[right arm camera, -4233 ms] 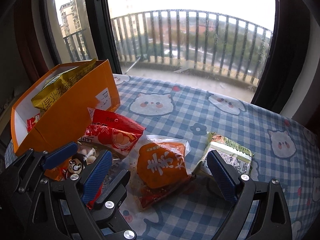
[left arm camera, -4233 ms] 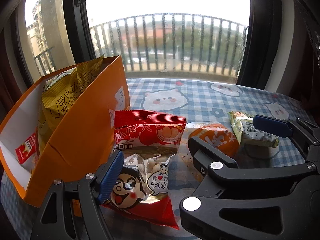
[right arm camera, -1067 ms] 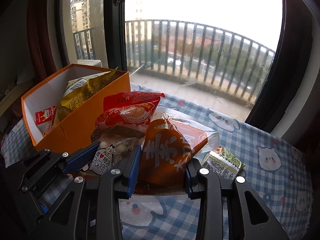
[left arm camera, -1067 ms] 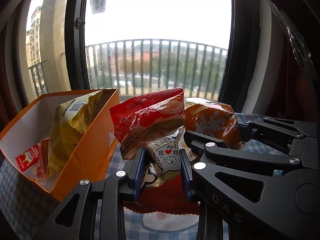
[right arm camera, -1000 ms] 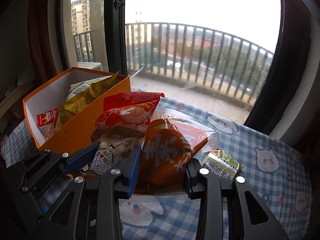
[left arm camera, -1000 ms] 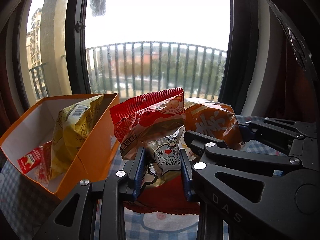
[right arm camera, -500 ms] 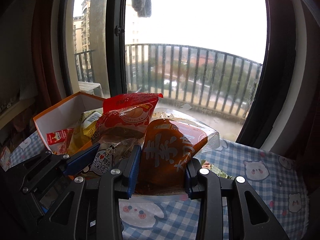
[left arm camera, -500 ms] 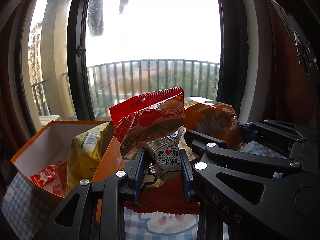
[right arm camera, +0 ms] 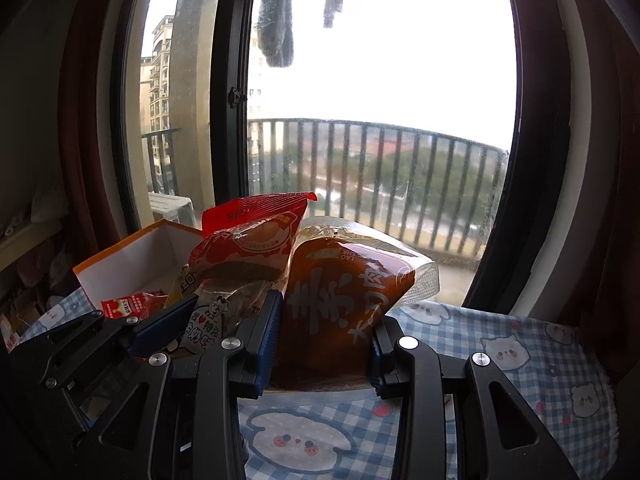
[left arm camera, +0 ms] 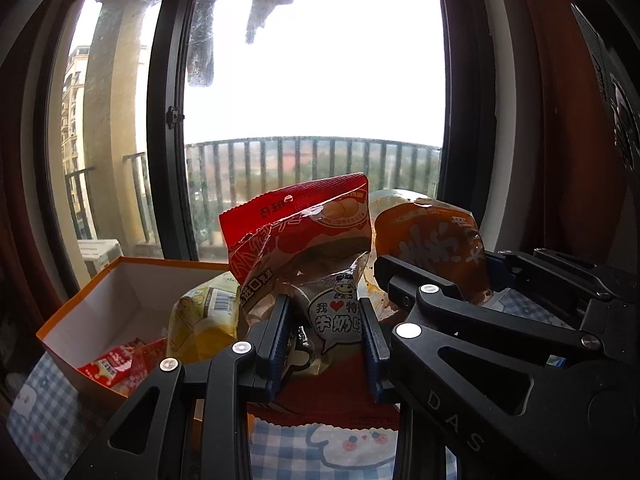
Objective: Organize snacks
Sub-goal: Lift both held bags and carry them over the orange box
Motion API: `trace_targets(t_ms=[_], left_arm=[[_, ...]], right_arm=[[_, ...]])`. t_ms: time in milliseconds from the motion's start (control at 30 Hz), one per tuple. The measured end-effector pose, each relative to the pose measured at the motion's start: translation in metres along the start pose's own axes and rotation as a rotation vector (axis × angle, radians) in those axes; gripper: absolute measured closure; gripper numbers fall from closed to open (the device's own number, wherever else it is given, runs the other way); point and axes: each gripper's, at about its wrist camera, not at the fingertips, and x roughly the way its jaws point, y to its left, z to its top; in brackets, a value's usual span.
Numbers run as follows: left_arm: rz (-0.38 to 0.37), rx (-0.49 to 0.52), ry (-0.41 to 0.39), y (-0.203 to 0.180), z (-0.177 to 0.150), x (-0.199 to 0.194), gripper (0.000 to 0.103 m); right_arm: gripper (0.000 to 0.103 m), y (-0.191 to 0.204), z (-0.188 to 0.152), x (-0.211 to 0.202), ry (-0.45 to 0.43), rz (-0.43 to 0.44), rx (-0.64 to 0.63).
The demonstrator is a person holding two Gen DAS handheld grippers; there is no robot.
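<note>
My left gripper [left arm camera: 326, 334] is shut on a red snack bag [left arm camera: 300, 236] with a cartoon label and holds it upright above the table. My right gripper [right arm camera: 322, 336] is shut on an orange snack bag [right arm camera: 340, 300] and holds it upright right beside the red bag [right arm camera: 248, 248]. The orange bag also shows in the left wrist view [left arm camera: 428, 240], behind the right gripper's fingers. An open orange box [left arm camera: 120, 284] stands low to the left, holding a yellow bag [left arm camera: 204, 316] and a small red packet [left arm camera: 112, 364]. It also shows in the right wrist view [right arm camera: 136, 256].
The table has a blue checked cloth with cat faces [right arm camera: 520, 360]. A tall window with a black frame [left arm camera: 168, 120] and balcony railing [right arm camera: 380, 176] is straight ahead. Dark red curtains [right arm camera: 600, 160] hang at the sides. Clutter lies at far left [right arm camera: 28, 280].
Both grippers have risen with their bags and tilted upward, so more window shows. The orange box now sits lower and smaller in both views. The green packet has dropped out of sight.
</note>
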Motion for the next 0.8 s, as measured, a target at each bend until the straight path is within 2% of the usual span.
trace_targets(t_ms=[533, 800], left_arm=[[0.023, -0.067, -0.030, 0.049, -0.003, -0.015, 0.071], [0.058, -0.107, -0.017, 0.079, -0.009, -0.017, 0.071]], right_arm=[[0.063, 0.064, 0.019, 0.011, -0.038, 0.002, -0.051], [0.063, 0.094, 0.022, 0.033, -0.024, 0.043, -0.056]])
